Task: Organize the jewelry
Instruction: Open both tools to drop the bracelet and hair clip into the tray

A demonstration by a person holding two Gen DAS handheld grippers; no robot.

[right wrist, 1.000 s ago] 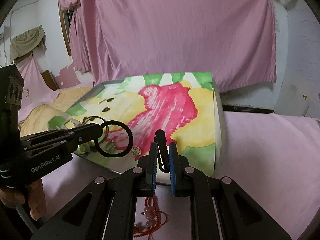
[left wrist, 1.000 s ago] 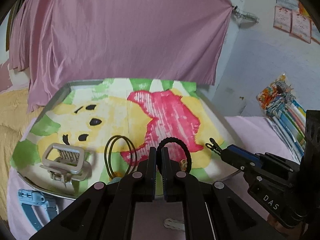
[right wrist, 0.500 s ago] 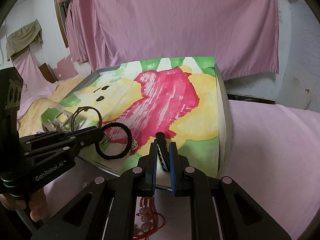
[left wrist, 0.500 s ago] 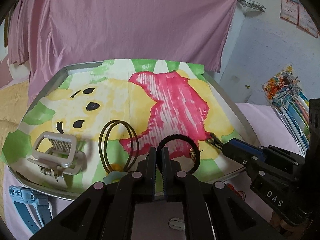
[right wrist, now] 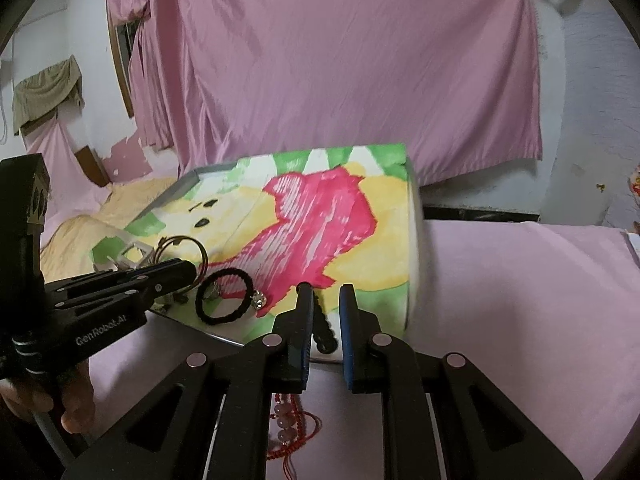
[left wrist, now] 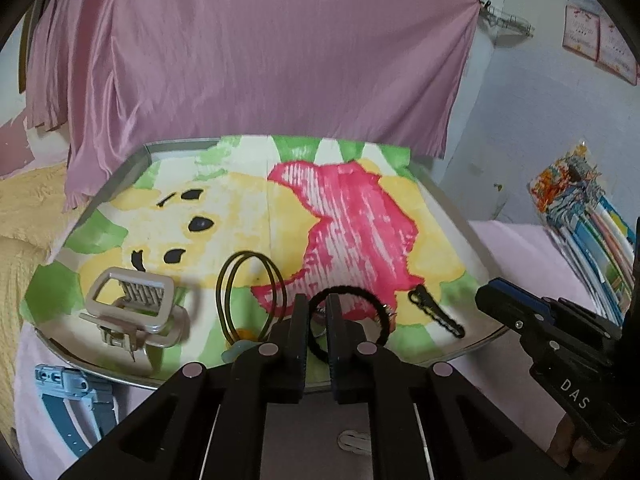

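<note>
A: Entry. What is on the tray (left wrist: 176,146)?

B: Four items, all lying on its painted cloth: a pale hair claw (left wrist: 132,308), a pair of thin hoops (left wrist: 250,296), a black hair tie (left wrist: 362,312) and a black clip (left wrist: 436,314).

A: And the tongs?

B: Both pairs are opening. The left tongs (left wrist: 317,300) have a narrow gap. The tie's band runs through it, but the pads do not seem to press on it. The right tongs (right wrist: 326,292) stand a little wider and hold nothing. The clip rests on the cloth under them, near the tray's front edge.

A: What remains?

B: Off the tray, on the pink sheet: a blue watch strap (left wrist: 68,400), a red bead bracelet (right wrist: 288,428) and a small white piece (left wrist: 352,440) I cannot identify. My estimate is that the task is past halfway, with three pickups left.
</note>
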